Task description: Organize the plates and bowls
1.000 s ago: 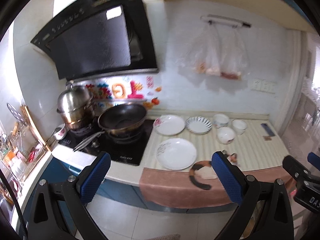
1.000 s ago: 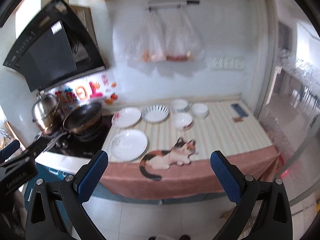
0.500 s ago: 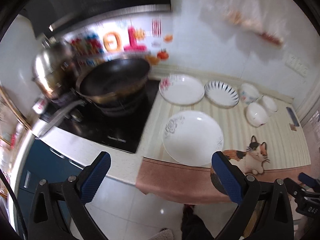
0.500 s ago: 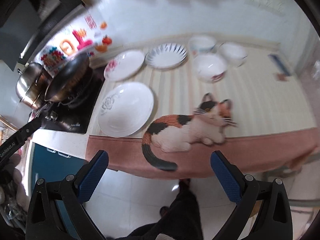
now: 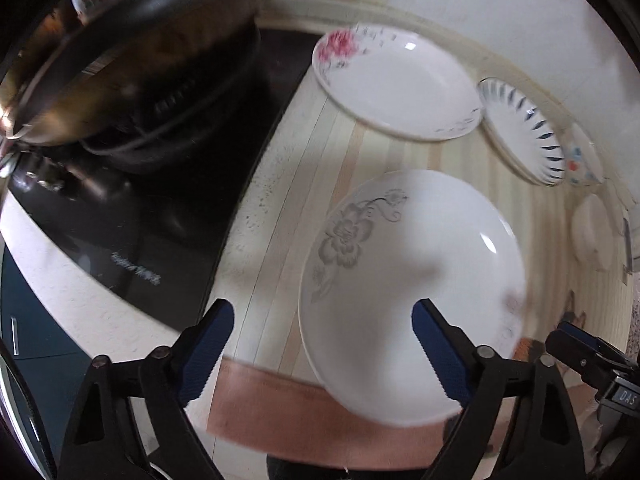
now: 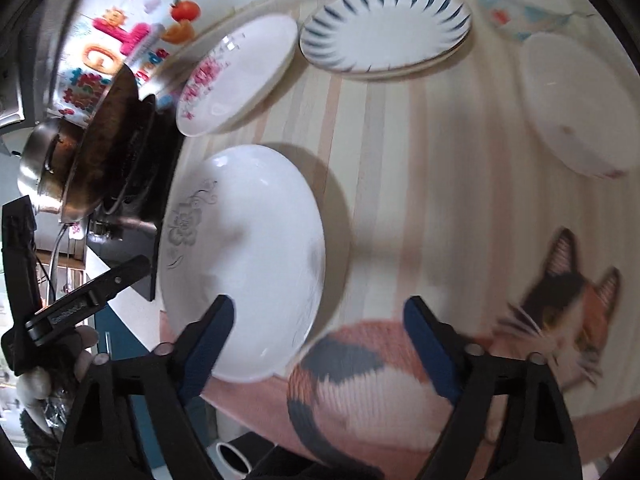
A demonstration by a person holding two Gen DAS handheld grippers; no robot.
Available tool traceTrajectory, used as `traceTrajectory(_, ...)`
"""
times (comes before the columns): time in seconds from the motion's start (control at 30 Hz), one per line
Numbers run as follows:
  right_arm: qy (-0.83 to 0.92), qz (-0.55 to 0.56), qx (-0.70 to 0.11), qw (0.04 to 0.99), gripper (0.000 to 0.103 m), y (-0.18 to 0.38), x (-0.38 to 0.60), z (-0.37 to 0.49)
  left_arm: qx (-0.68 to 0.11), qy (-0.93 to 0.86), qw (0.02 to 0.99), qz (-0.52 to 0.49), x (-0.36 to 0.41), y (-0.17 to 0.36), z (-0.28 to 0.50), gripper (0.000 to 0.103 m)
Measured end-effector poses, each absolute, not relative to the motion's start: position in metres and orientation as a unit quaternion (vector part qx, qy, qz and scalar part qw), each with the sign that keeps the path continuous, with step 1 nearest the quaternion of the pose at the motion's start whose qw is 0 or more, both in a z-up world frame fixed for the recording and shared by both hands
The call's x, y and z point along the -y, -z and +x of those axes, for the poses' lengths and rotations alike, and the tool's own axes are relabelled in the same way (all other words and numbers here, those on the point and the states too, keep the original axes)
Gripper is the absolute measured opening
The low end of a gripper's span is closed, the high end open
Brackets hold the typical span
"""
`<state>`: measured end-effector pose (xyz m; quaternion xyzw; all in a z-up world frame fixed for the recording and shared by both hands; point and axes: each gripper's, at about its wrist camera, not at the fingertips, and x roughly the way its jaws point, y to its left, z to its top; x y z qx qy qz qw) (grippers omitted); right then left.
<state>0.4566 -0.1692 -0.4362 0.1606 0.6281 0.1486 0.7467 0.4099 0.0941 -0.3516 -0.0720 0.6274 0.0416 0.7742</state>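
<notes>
Two wrist fisheyes, both close above the table front edge, angled down.
Left cam sits nearer the stove [image 5: 132, 184], facing back twd wall; right cam further right, over the cat print [image 6: 460, 352]. Both share the grey-flower plate [image 5: 408, 280] [image 6: 244, 256], pink-flower plate [image 5: 396, 80] [image 6: 236, 76] & blue-striped plate [image 5: 524, 128] [image 6: 384, 28].

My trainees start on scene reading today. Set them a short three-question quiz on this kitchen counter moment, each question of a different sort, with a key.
1. True or false: the left gripper grips the grey-flowered plate.
2. Which plate lies next to the blue-striped plate? A pink-flowered plate; B black plate; C square plate.
3. Fill in: the mat shows a ___.

Key: 1 false, both grippers open; 2 A; 3 cat.
</notes>
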Motion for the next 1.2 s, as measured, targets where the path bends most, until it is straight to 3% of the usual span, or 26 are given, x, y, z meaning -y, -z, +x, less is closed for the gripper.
traceTrajectory(0.1,-0.159,0.168,-0.643,0.730,0.066,0.455,0.163,0.474,-0.646,-0.037,0.758,-0.082,-0.099,0.371,0.423,0.081)
traceTrajectory(0.17,-0.163,0.172,-0.649,0.723,0.053,0.464,0.158,0.483,-0.658,-0.028,0.747,-0.093,-0.103,0.382,0.429,0.070)
traceTrajectory(0.2,-0.163,0.176,-0.653,0.719,0.047,0.471,0.156,0.488,-0.664,-0.023,0.741,-0.094,-0.103,0.387,0.431,0.059)
traceTrajectory(0.27,-0.167,0.184,-0.655,0.714,0.022,0.475,0.153,0.489,-0.676,-0.010,0.731,-0.092,-0.102,0.394,0.433,0.044)
traceTrajectory(0.37,-0.165,0.193,-0.655,0.712,0.011,0.480,0.148,0.488,-0.680,0.003,0.728,-0.083,-0.097,0.396,0.429,0.035)
traceTrajectory(0.8,-0.159,0.191,-0.641,0.726,0.013,0.470,0.167,0.475,-0.660,0.029,0.749,-0.051,-0.065,0.375,0.403,0.035)
traceTrajectory(1.2,-0.120,0.220,-0.620,0.744,0.012,0.440,0.243,0.440,-0.649,0.082,0.756,-0.034,-0.007,0.350,0.397,0.035)
